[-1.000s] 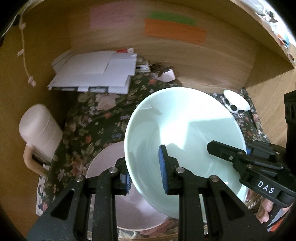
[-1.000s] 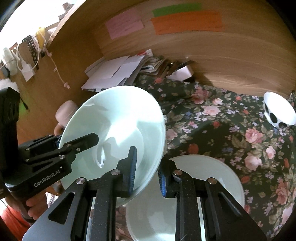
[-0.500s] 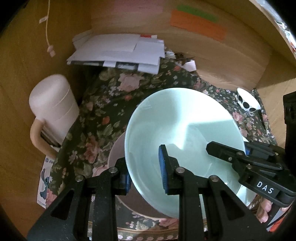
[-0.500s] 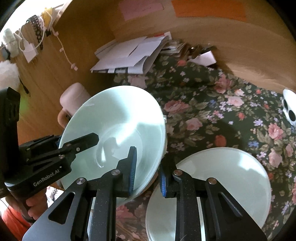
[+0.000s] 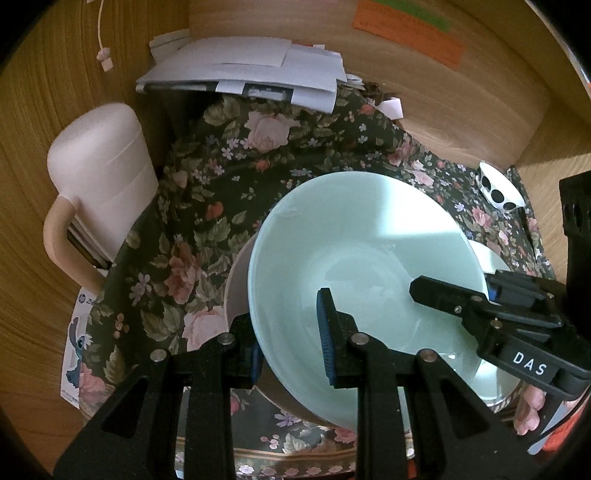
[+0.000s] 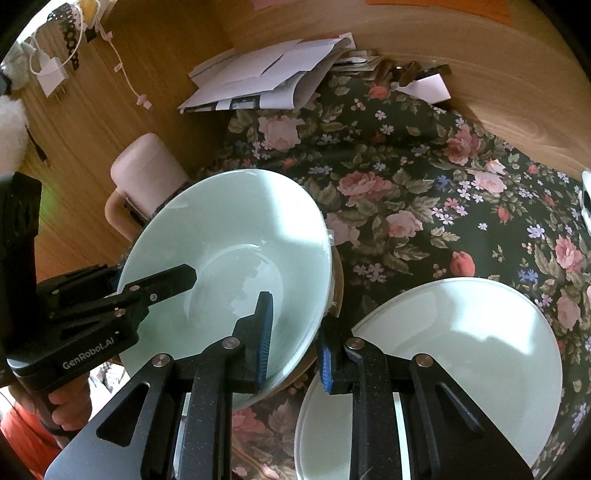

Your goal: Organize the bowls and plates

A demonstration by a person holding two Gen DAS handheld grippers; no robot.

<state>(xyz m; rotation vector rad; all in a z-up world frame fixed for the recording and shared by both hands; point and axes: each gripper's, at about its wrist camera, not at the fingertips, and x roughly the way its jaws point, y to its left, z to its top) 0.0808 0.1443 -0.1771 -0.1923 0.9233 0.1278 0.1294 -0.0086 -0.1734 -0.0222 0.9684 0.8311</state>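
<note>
1. Bowl (image 5: 362,251), pale green and tilted, is gripped on its rim by both tools at once: the left gripper (image 5: 291,332) is clamped over the rim's near left edge, one pad inside and one outside, and the right gripper (image 6: 293,332) pinches the opposite edge the same way.
2. Compared with a second ago, the bowl has travelled farther over the floral cloth (image 6: 406,177); the pink mug (image 5: 99,184) now looms larger beside the bowl and the stack of white papers (image 5: 251,70) beyond the bowl sits closer to the top of the view. The grasp on the rim has not changed.
3. Beneath the bowl, a pinkish plate (image 5: 236,288) peeks out at its left edge; whether the bowl touches it I cannot tell.
4. Readable writing: "DAS" on the right tool's body, seen from the left wrist, and "GenRobot.AI" on the left tool's body, seen from the right wrist. An orange note (image 5: 406,35) on the wooden wall beyond the bowl carries writing too small to read.
5. Only the right wrist view shows the wide pale-green plate (image 6: 461,350) lying flat on the cloth to the bowl's right.
6. Only the left wrist view shows clearly a small white dish with black spots (image 5: 498,186) far right of the bowl, and a cartoon sticker sheet (image 5: 75,339) at the cloth's edge left of it.
</note>
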